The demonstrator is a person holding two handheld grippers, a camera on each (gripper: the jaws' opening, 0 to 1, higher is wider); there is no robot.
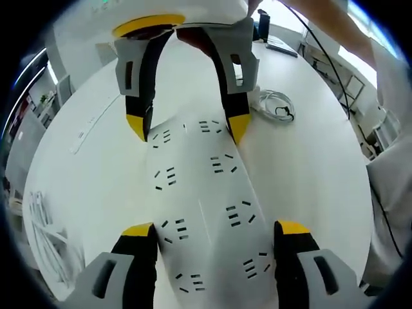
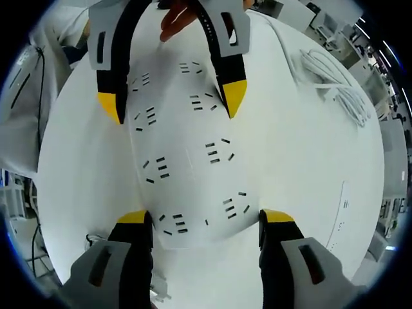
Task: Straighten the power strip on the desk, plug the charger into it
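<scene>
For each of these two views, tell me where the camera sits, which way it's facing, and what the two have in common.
Left gripper view: rides on the left claw, looking along the white power strip on the white desk; its own jaws straddle the near end, the right claw faces it at the far end, a coiled white cable beyond.
Right gripper view: rides on the right claw, facing the opposite way along the power strip; the left claw and a person's fingers show opposite.
Shared: the strip, the desk, both claws.

Bare desk [image 1: 309, 174] flanks the strip [image 1: 206, 212] at 3 and 9 o'clock; a coiled cable [image 1: 275, 106] lies at 1 o'clock.
</scene>
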